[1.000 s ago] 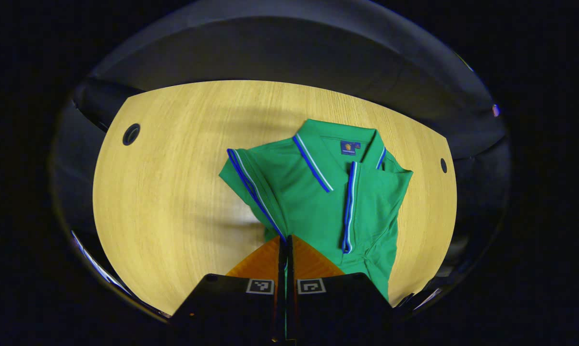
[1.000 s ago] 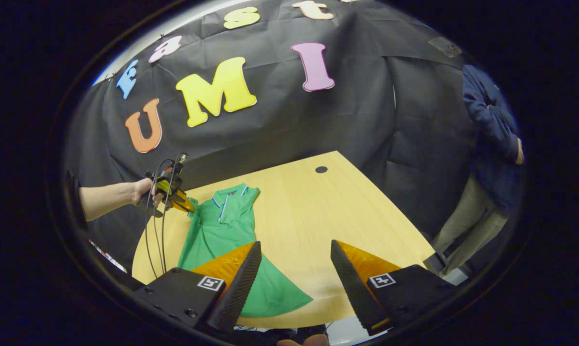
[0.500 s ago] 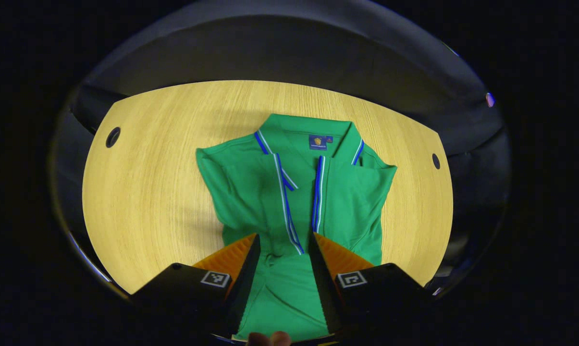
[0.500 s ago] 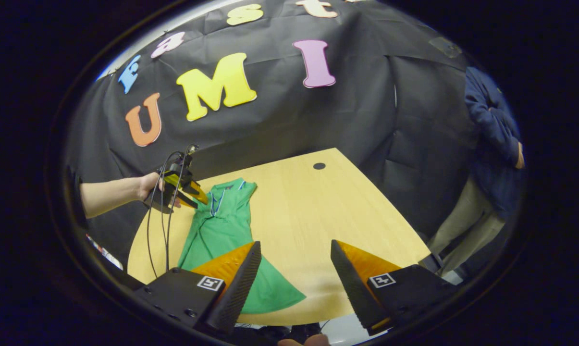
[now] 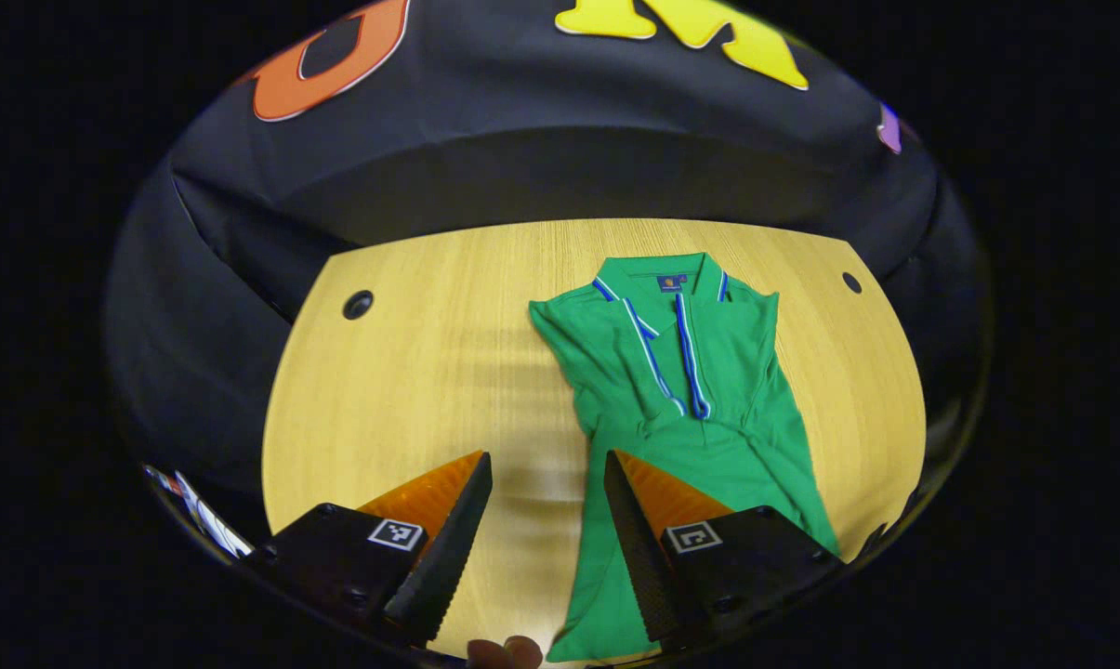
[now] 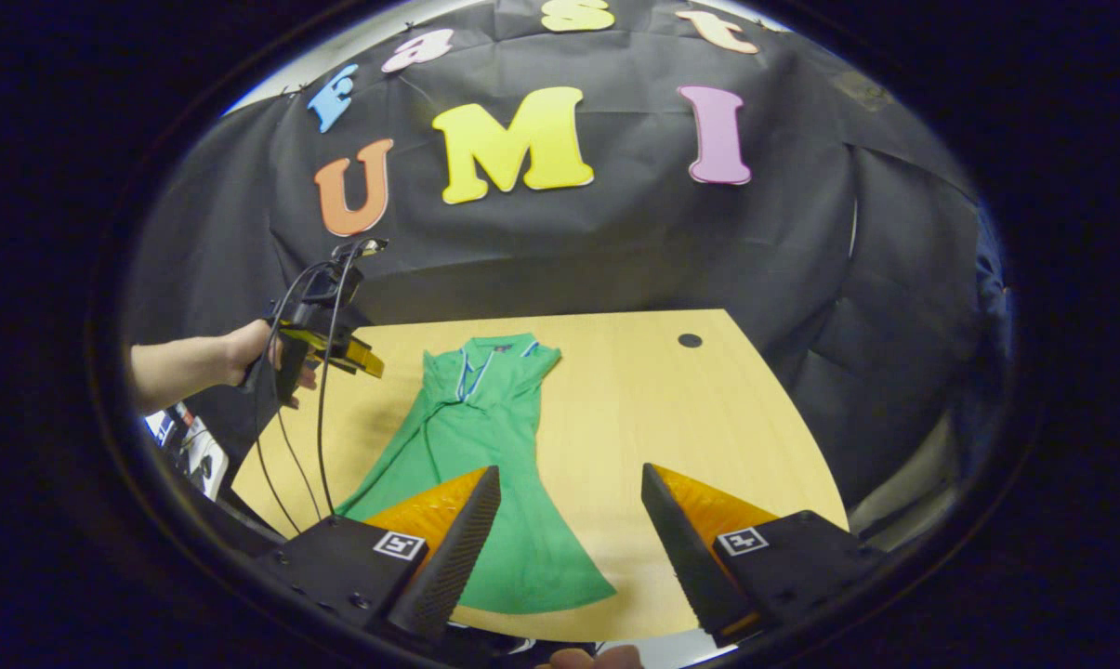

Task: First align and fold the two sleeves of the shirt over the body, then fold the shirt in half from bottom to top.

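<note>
A green polo shirt (image 5: 699, 409) with blue-and-white trim lies flat on the wooden table (image 5: 411, 390), collar at the far side, both sleeves folded in over the body. My left gripper (image 5: 546, 465) hovers open above the table just left of the shirt's lower part, holding nothing. In the right gripper view the shirt (image 6: 485, 446) stretches from the table's middle to its near edge. My right gripper (image 6: 569, 483) is open above the near edge, over the hem's right side. The left gripper (image 6: 355, 353), held by a hand (image 6: 243, 348), hangs in the air left of the collar.
The table (image 6: 708, 418) has round cable holes at the far left (image 5: 358, 304) and far right (image 5: 851, 282). Black cloth walls surround it. Cables (image 6: 322, 418) dangle from the left gripper. The table's near edge lies just under my right gripper.
The left gripper let go of the left sleeve over the shirt's body, opened, then rose and drew back to the left. The right gripper stayed open and turned a little left.
</note>
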{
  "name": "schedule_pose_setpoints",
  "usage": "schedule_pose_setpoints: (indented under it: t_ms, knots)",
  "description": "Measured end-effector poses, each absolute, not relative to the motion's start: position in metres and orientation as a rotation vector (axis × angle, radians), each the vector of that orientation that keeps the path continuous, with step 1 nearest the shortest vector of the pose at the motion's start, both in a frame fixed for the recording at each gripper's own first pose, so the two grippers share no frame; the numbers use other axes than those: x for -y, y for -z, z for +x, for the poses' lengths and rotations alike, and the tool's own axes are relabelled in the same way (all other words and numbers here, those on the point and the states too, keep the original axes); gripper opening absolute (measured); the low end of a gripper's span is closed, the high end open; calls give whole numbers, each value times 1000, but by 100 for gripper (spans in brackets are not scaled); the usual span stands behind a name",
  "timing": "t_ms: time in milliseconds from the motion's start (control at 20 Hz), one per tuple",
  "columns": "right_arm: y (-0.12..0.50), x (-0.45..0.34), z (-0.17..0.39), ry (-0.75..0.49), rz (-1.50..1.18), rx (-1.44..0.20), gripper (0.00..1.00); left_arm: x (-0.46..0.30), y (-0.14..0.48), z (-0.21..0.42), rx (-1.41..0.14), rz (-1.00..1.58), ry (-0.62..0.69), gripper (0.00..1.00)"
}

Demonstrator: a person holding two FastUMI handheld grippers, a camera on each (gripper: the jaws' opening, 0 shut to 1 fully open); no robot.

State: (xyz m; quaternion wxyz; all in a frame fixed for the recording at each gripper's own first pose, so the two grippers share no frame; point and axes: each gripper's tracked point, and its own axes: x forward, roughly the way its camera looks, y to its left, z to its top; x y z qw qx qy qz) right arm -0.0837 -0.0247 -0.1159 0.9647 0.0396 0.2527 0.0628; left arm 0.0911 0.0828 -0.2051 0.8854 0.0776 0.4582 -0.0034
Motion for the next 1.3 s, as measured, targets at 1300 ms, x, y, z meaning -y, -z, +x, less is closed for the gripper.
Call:
schedule_pose_setpoints:
  t_ms: [1300]
  knots:
    - [288, 32, -144, -168, -103, -966, 98, -75, 316, -203, -971, 40, 164, 78]
